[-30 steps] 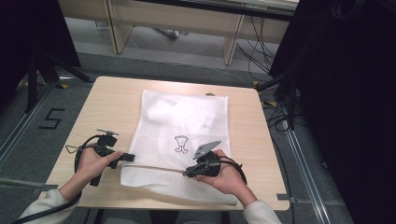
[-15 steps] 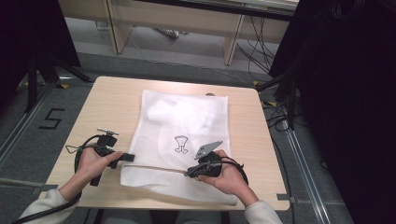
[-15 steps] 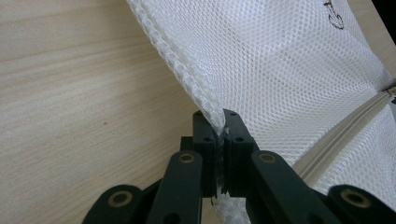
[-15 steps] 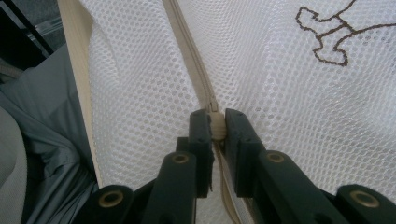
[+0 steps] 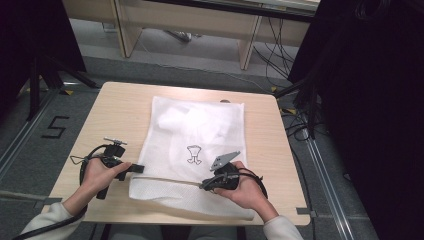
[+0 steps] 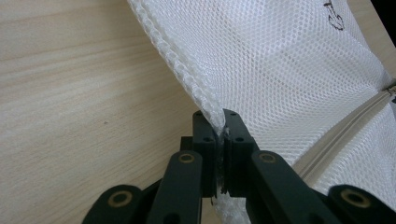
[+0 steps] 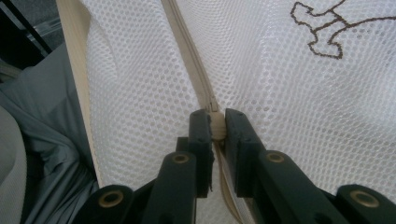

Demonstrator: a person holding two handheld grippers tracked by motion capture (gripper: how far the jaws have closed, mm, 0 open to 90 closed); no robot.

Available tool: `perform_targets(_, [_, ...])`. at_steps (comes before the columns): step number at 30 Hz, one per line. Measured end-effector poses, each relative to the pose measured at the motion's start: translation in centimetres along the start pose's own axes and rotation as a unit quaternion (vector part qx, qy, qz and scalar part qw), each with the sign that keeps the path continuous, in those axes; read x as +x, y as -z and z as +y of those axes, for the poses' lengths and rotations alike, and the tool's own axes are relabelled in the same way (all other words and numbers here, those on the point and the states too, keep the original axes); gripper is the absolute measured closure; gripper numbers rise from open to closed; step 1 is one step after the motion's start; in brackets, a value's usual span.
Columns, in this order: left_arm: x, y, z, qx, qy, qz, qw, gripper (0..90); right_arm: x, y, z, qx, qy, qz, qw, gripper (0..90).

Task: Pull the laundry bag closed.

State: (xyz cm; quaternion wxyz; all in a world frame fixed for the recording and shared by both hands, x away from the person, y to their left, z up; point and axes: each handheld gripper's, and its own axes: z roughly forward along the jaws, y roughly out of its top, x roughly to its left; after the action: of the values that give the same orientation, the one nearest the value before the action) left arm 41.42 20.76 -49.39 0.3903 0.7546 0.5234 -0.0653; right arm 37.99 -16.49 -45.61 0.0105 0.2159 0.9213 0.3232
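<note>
A white mesh laundry bag (image 5: pixel 195 135) lies flat on the wooden table (image 5: pixel 120 107), with a small dark emblem (image 5: pixel 193 154) and a beige zipper (image 5: pixel 165 178) running across its near end. My left gripper (image 5: pixel 141 169) is shut on the bag's left edge (image 6: pixel 205 100) where the zipper ends. My right gripper (image 5: pixel 204 186) is shut on the zipper pull (image 7: pixel 215 125), about midway along the zipper line (image 7: pixel 189 60). A bulky white item shows through the mesh at the far end (image 5: pixel 175 117).
The table's near edge (image 5: pixel 165 220) lies just below the bag. Bare wood stretches left of the bag (image 6: pixel 70 93). Cables (image 5: pixel 295 125) trail on the floor to the right, and dark stands (image 5: pixel 40 75) rise at the left.
</note>
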Motion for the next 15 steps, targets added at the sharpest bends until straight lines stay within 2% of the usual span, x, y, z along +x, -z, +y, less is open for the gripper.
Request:
perform_targets(5, [0.01, -0.03, 0.00, 0.001, 0.000, 0.001, 1.0000, 85.1, -0.04, 0.21, -0.25, -0.001, -0.011, 0.001, 0.9999, 82.4])
perform_targets(6, [-0.01, -0.03, 0.00, 0.001, 0.000, 0.000, 1.0000, 85.0, -0.11, 0.27, -0.27, 0.000, -0.005, 0.001, 1.0000, 82.4])
perform_targets(10, [-0.01, -0.07, -0.03, 0.000, 0.001, 0.000, 1.0000, 85.0, -0.16, 0.38, -0.39, -0.002, -0.008, -0.002, 1.0000, 82.4])
perform_targets(12, [-0.02, -0.05, -0.02, 0.000, 0.000, 0.000, 1.0000, 85.0, -0.26, 0.27, -0.39, -0.004, 0.001, 0.004, 1.0000, 82.4])
perform_targets(15, [0.03, -0.03, -0.02, 0.001, 0.000, 0.001, 1.0000, 85.0, -0.18, 0.41, -0.44, -0.001, -0.008, 0.000, 1.0000, 82.4])
